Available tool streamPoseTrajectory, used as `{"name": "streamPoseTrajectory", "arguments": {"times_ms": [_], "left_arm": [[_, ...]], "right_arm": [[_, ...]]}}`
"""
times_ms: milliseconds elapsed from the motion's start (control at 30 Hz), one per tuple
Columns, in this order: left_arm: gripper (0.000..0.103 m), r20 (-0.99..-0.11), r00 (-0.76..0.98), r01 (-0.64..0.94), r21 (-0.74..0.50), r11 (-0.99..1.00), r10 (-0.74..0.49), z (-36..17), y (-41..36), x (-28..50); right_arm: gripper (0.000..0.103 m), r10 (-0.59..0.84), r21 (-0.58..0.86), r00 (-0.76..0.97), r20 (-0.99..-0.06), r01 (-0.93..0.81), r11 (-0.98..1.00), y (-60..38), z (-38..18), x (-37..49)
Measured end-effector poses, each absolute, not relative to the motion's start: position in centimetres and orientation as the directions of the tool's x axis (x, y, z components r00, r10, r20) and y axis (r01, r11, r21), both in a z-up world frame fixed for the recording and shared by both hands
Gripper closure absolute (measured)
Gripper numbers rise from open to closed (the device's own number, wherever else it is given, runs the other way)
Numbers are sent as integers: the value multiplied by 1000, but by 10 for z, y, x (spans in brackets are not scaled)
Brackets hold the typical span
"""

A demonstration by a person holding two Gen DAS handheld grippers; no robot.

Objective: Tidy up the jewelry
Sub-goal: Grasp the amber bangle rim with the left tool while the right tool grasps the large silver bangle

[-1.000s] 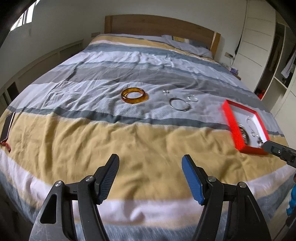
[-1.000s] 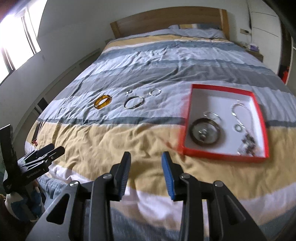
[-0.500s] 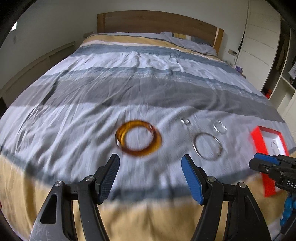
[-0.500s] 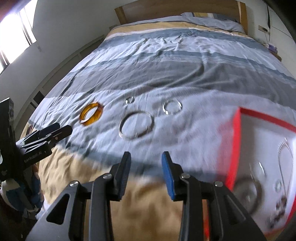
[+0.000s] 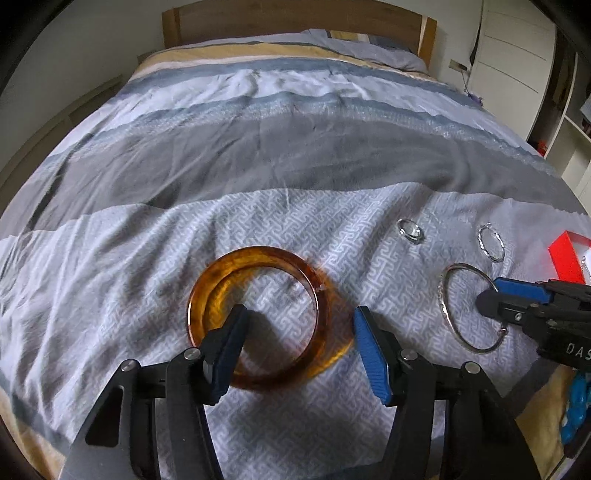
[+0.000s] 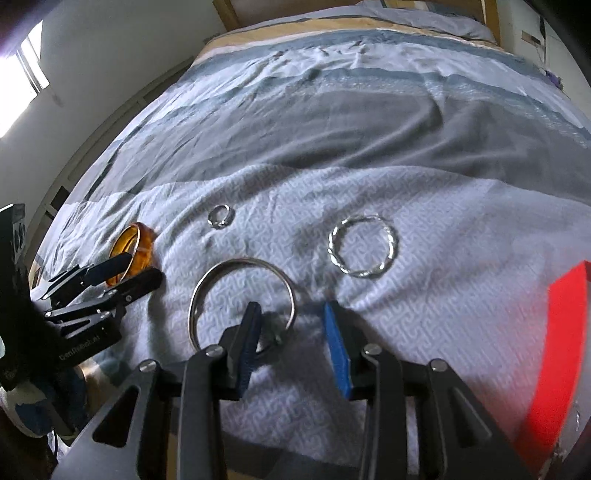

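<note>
An amber bangle point(image 5: 207, 291) lies flat on the grey patterned duvet. My left gripper point(image 5: 299, 339) hangs low over it. Its jaws are closing, one finger inside the ring, the other just outside its right rim, and the pads are clear of it. To the right lies a thin silver bangle point(image 6: 207, 288). My right gripper point(image 6: 293, 325) stands open over it, with the bangle's near right rim between the fingers. A twisted silver hoop point(image 6: 334, 243) and a small ring point(image 6: 212, 221) lie beyond. The red box point(image 6: 561, 332) sits at the right edge.
The striped duvet point(image 5: 295, 147) runs back to a wooden headboard point(image 5: 295, 18). White wardrobe doors point(image 5: 517, 44) stand at the right. In the right wrist view my left gripper point(image 6: 144, 267) shows at the left, beside the amber bangle point(image 6: 144, 247).
Both grippers have come forward and down from the bed's near edge to the jewelry. The left jaws have narrowed. The red box has slid to the edge of both views.
</note>
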State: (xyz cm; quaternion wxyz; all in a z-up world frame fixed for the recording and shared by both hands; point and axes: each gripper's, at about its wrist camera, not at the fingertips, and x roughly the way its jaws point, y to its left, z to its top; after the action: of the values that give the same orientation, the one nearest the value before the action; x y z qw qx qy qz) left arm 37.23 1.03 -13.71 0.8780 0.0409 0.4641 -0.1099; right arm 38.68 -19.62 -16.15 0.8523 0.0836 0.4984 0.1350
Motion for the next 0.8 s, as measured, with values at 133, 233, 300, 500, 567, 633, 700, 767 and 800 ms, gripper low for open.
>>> {"name": "streamPoseTrajectory", "arguments": {"times_ms": [133,233,300,500,567,633,700,767,800], "left_arm": [[57,-822,543,246,-39,969,-171,-142,7,374],[82,-818,543,270,-44,962,-190,-141,3,373],[92,-816,546,276,-42,960,-192,-139,-1,371],[93,-794,583,242,-35,970,-174,-128,1,358],[93,-790,588,227,-42,973,-171,-124,3,353],[93,-787,593,216,-45,975,-168,-119,5,347],[93,-783,599,212,-52,976,-172,-113,7,339],[94,-776,605,210,-60,976,-178,-104,9,330],[94,-773,608,209,-63,976,-180,-101,8,327]], "right_arm": [[68,304,254,466,-831,-169,952,-192,-166,389],[76,300,244,473,-828,-177,954,-190,-166,387],[87,306,250,477,-824,-180,951,-189,-166,384],[97,309,253,524,-794,-179,951,-187,-154,369],[97,311,248,540,-782,-189,950,-185,-147,360],[97,310,240,553,-773,-198,950,-182,-140,351],[97,312,239,568,-761,-201,950,-181,-130,343],[99,316,240,581,-750,-207,949,-181,-119,333],[100,315,236,588,-745,-209,949,-180,-114,328]]}}
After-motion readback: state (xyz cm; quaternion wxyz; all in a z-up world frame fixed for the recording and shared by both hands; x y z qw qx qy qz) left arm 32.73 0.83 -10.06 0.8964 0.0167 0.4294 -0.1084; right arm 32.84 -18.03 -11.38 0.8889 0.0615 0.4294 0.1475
